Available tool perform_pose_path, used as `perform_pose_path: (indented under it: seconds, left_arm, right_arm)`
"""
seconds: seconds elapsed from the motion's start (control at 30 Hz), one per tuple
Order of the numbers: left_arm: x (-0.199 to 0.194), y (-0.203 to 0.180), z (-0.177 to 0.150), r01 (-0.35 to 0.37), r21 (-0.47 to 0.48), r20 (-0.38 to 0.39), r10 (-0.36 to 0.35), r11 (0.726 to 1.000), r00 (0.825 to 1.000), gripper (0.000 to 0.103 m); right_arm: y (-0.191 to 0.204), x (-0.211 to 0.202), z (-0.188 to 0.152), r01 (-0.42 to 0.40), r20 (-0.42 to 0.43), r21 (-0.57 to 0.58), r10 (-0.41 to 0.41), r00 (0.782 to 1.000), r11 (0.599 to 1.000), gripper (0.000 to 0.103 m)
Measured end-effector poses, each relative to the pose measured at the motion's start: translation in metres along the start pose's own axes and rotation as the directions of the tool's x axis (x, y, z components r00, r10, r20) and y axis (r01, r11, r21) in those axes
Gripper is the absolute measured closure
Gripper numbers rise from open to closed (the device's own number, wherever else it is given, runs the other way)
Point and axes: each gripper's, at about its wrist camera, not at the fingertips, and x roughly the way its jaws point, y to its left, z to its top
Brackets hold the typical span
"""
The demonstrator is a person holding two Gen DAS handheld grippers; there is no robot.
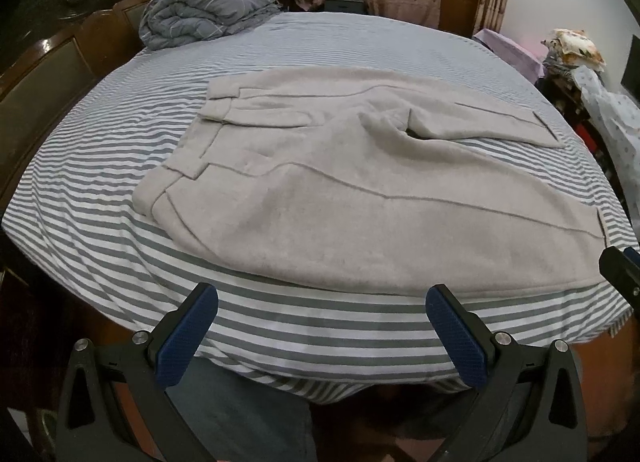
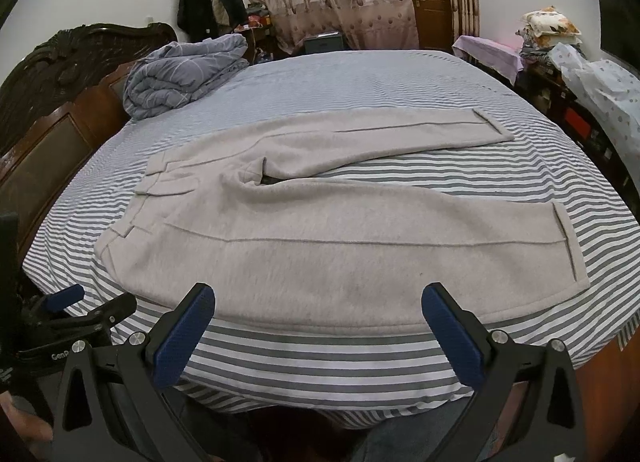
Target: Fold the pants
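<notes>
Light grey fleece pants lie spread flat on the striped bed, waistband to the left, both legs running right with cuffed hems. The legs are apart, with a gap at the crotch. My left gripper hovers open over the bed's near edge, just short of the near leg, with nothing between its blue pads. My right gripper is also open and empty, at the near leg's lower edge. The left gripper shows at the far left of the right wrist view; the right gripper's tip shows at the right edge of the left wrist view.
The bed has a grey-and-white striped sheet. A rolled grey quilt sits at the far left corner by the dark wooden headboard. Piled bedding and boxes stand to the right. Curtains and a door are behind.
</notes>
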Motion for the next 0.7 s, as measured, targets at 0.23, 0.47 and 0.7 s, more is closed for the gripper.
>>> perform_pose_path:
  seconds: [0.23, 0.47, 0.7]
  left_arm:
    - [0.002, 0.000, 0.001, 0.015, -0.005, -0.018, -0.015, 1.000, 1.000, 0.000]
    - [0.006, 0.000, 0.001, 0.006, -0.008, -0.033, -0.007, 1.000, 0.999, 0.000]
    - [0.012, 0.001, 0.000, -0.003, -0.012, -0.052, 0.003, 1.000, 0.999, 0.000]
  right_arm:
    - [0.001, 0.002, -0.002, -0.001, -0.007, -0.002, 0.001, 1.000, 1.000, 0.000]
    - [0.001, 0.004, -0.002, -0.001, -0.012, -0.001, 0.001, 1.000, 1.000, 0.000]
    - [0.001, 0.009, -0.002, -0.003, -0.022, 0.001, 0.003, 1.000, 1.000, 0.000]
